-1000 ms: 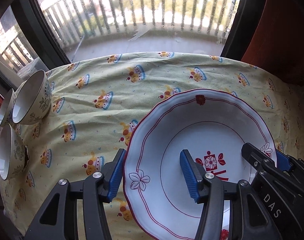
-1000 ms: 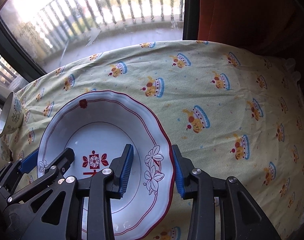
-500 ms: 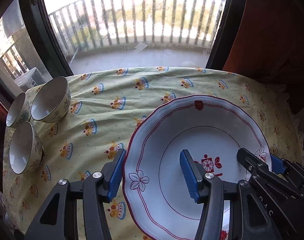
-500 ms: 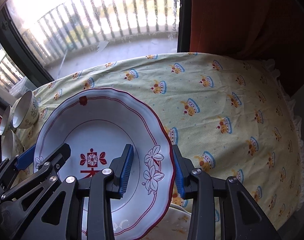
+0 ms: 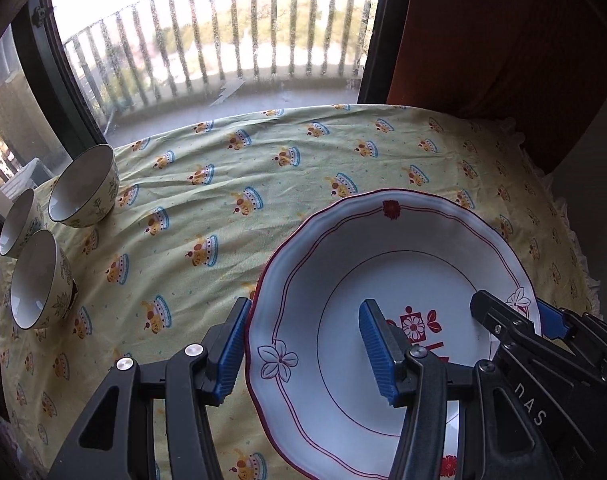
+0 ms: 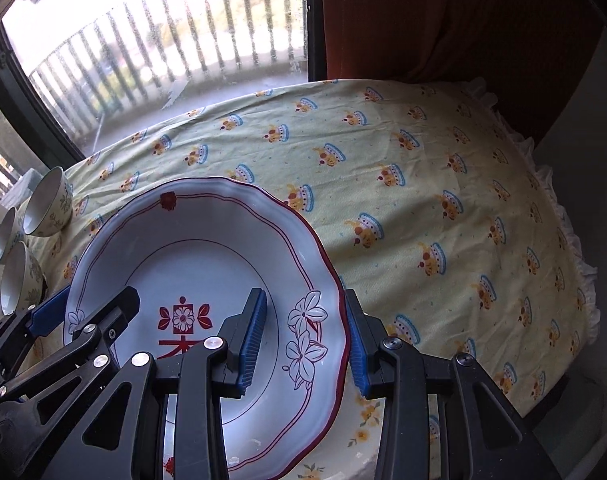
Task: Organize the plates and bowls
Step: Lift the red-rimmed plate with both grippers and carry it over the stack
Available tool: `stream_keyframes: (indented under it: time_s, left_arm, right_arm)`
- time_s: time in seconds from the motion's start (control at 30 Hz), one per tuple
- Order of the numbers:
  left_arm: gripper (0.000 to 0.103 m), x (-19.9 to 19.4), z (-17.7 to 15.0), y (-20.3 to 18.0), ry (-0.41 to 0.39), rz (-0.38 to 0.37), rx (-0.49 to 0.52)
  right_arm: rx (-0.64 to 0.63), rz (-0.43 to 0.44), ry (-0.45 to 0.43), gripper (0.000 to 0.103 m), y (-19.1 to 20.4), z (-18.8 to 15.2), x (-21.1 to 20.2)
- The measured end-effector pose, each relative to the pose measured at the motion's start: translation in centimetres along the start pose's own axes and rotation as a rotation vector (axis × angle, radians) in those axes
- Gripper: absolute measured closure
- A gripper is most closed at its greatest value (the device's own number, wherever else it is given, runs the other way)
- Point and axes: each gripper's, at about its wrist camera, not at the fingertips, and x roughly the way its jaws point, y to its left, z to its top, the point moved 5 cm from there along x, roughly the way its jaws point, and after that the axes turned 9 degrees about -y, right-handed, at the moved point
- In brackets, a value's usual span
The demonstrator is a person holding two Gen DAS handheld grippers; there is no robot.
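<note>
A large white plate with a red scalloped rim (image 5: 403,248) (image 6: 207,232) is held above the table by both grippers. My left gripper (image 5: 303,348) straddles its left rim, one finger outside and one inside. My right gripper (image 6: 303,340) straddles its right rim the same way. Each gripper shows in the other's view, the right gripper in the left wrist view (image 5: 519,324) and the left gripper in the right wrist view (image 6: 87,308). Three floral bowls (image 5: 83,186) (image 5: 37,278) (image 5: 19,222) stand upright at the table's left edge. Another plate's edge (image 6: 359,436) shows below the held plate.
The table has a yellow cloth with a cake print (image 5: 263,184) (image 6: 443,200). A window with a balcony railing (image 5: 223,40) is behind it. A dark red curtain (image 5: 503,32) hangs at the back right. The cloth's frilled right edge (image 6: 575,248) drops off.
Both grippers have risen and pulled back with the plate between them; more of the table, the bowls and the right edge have come into view.
</note>
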Motion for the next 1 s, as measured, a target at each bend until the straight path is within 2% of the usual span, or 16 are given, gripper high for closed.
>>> stream_keyframes:
  time_s: [0.27, 0.5, 0.83, 1.0]
  left_arm:
    - [0.048, 0.6, -3.1, -2.1, 0.058, 0.001, 0.01]
    - [0.048, 1.8, -5.4, -4.2, 0.119, 0.03, -0.006]
    - [0.048, 2.5, -7.8, -5.7, 0.164, 0.109, -0.089]
    - [0.048, 2.3, -8.3, -5.9, 0.129, 0.173, -0.093]
  right_arm:
    - [0.002, -0.023, 0.029, 0.062, -2.2, -2.9, -0.4]
    - [-0.054, 0.007, 0.057, 0.062, -4.1, -3.9, 0.2]
    - [-0.119, 0.083, 0.114, 0.062, -6.2, -5.2, 2.2]
    - [-0.146, 0.121, 0.127, 0.062, -6.3, -6.1, 2.7]
